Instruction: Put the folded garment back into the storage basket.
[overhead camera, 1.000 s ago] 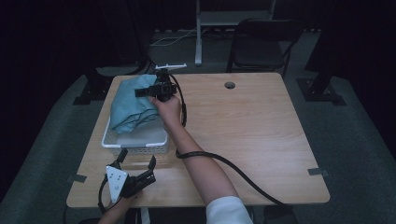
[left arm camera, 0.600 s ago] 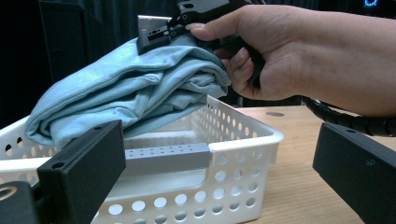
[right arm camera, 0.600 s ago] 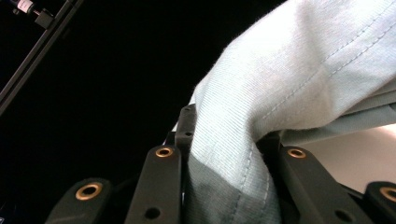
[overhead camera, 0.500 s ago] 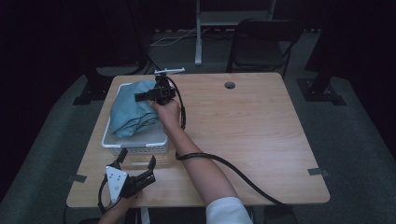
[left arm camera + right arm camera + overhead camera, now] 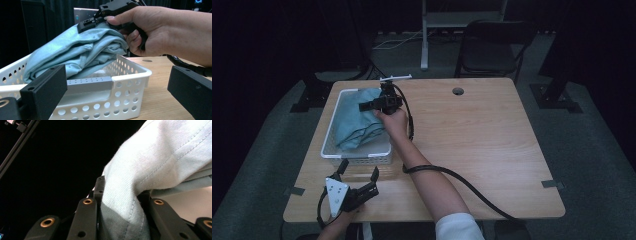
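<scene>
A light teal cloth [image 5: 357, 122] lies bunched in a white perforated basket [image 5: 357, 157] at the table's left. My right gripper [image 5: 364, 106] is over the basket's far right side, shut on a fold of the cloth [image 5: 155, 157], which fills the gap between its jaws [image 5: 122, 197]. In the left gripper view the hand holds that gripper [image 5: 85, 23] on top of the cloth [image 5: 75, 55], which is heaped above the basket rim [image 5: 130, 75]. My left gripper [image 5: 358, 170] rests open near the front left edge, just before the basket, nothing between its jaws [image 5: 117, 100].
A black cable [image 5: 462, 180] trails from the right forearm across the wooden table [image 5: 492, 140] to its front edge. A grommet hole [image 5: 457, 91] sits at the far middle. A folding chair [image 5: 492, 45] stands behind the table. A small white piece [image 5: 396, 78] lies on the far edge.
The right hand with the cloth has shifted slightly nearer and lower over the basket. The left gripper has not moved.
</scene>
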A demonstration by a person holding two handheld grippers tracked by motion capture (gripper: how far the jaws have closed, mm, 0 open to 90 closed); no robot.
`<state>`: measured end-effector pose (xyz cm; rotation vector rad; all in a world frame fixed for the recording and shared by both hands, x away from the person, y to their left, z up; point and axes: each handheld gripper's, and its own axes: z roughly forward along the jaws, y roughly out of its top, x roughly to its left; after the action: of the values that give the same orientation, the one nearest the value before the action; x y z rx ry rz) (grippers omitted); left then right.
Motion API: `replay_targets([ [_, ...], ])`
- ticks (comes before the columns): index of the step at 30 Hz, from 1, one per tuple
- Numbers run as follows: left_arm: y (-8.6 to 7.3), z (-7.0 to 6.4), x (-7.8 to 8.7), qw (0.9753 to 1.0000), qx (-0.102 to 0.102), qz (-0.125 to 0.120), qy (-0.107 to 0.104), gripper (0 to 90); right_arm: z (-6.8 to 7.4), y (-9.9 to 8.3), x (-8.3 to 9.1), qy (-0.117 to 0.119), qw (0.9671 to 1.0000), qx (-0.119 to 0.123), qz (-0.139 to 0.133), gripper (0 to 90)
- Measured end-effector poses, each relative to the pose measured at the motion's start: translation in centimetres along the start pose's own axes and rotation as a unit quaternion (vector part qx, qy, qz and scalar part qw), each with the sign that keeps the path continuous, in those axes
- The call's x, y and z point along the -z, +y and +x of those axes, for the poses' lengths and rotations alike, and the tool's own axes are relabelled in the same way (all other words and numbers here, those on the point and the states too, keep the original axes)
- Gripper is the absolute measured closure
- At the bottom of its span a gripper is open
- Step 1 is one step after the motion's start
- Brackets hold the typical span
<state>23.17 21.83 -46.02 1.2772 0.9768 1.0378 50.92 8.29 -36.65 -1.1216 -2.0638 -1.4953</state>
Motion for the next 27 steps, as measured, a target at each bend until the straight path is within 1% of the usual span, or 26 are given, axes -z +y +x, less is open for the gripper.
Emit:
replay_targets([
  [2, 0.0, 0.0, 0.0, 1.0000, -0.001, 0.001, 0.000, 3.8, -0.2, -0.1, -0.1, -0.001, 1.0000, -0.005, -0.001, 72.4],
  [5, 0.0, 0.0, 0.0, 1.0000, -0.001, 0.000, 0.000, 3.8, -0.2, -0.2, -0.6, -0.004, 1.0000, -0.005, 0.004, 72.3],
  [7, 0.0, 0.0, 0.0, 1.0000, 0.001, 0.000, 0.000, 3.8, -0.3, -0.3, -1.0, -0.004, 0.9999, -0.006, 0.010, 72.2],
  [10, 0.0, 0.0, 0.0, 1.0000, 0.000, 0.000, 0.000, 3.8, -0.3, -0.4, -1.5, -0.010, 0.9997, -0.006, 0.020, 71.9],
  [12, 0.0, 0.0, 0.0, 1.0000, 0.000, -0.001, -0.001, 3.8, -0.5, -0.5, -1.7, -0.013, 0.9996, -0.012, 0.022, 71.7],
  [16, 0.0, 0.0, 0.0, 1.0000, 0.000, -0.001, -0.001, 3.9, -0.7, -0.6, -2.2, -0.021, 0.9989, -0.015, 0.040, 70.5],
  [21, 0.0, 0.0, 0.0, 1.0000, -0.001, 0.000, 0.000, 3.8, -0.2, -0.6, -2.9, -0.049, 0.9967, 0.004, 0.066, 69.8],
  [23, 0.0, 0.0, 0.0, 1.0000, -0.002, 0.001, 0.000, 3.8, 0.0, -0.6, -3.1, -0.053, 0.9959, 0.010, 0.073, 69.8],
  [25, 0.0, 0.0, 0.0, 1.0000, -0.001, 0.001, 0.001, 3.8, 0.2, -0.6, -3.3, -0.059, 0.9944, 0.016, 0.086, 69.5],
  [27, 0.0, 0.0, 0.0, 1.0000, -0.001, 0.000, 0.001, 3.8, 0.3, -0.5, -3.3, -0.067, 0.9932, 0.023, 0.092, 69.0],
])
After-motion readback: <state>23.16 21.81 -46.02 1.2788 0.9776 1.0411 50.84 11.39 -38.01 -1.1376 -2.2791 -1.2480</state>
